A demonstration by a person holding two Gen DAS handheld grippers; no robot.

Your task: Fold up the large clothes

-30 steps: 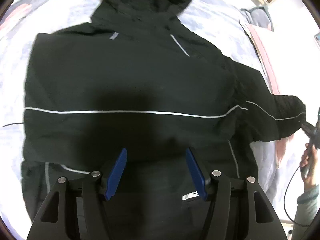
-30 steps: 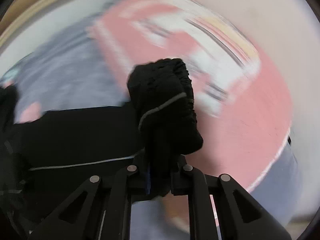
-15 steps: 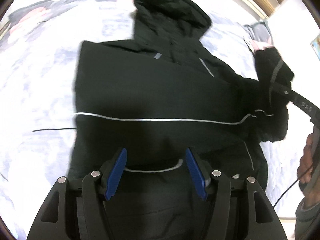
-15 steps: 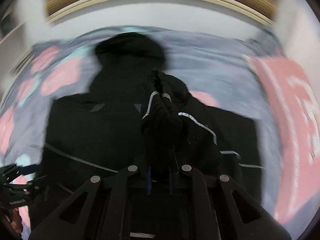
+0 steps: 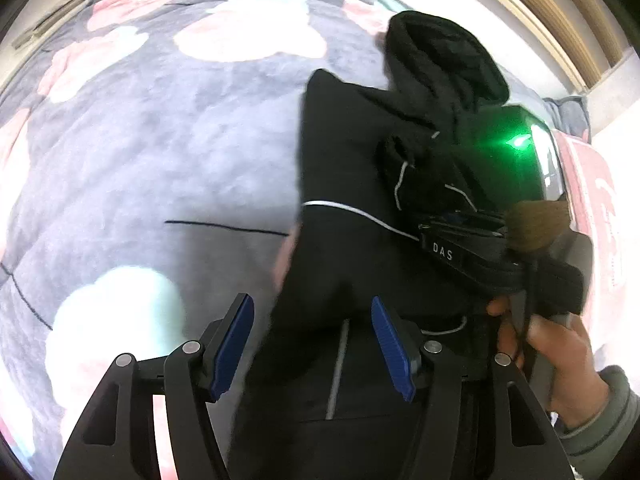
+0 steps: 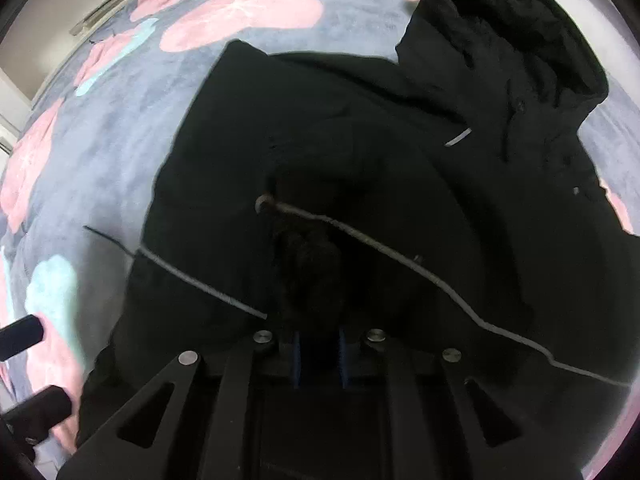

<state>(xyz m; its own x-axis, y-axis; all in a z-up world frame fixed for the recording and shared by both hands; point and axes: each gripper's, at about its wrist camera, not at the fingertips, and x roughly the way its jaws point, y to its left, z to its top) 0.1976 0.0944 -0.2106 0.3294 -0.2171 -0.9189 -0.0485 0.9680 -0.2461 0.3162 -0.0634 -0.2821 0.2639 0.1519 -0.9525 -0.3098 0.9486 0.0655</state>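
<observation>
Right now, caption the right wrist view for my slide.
Right gripper, jaws opening, lays the sleeve across the black hooded jacket on the floral blanket.

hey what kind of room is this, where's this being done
Probably a bedroom: a black hooded jacket lies spread on a soft grey blanket with pink flowers, likely a bed, with a wooden frame and pale wall behind.

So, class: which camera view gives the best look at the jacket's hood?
The right wrist view: the hood lies almost whole against the blanket, seen from above. The left wrist view shows the hood smaller, near the edge, with green glare beside it.
</observation>
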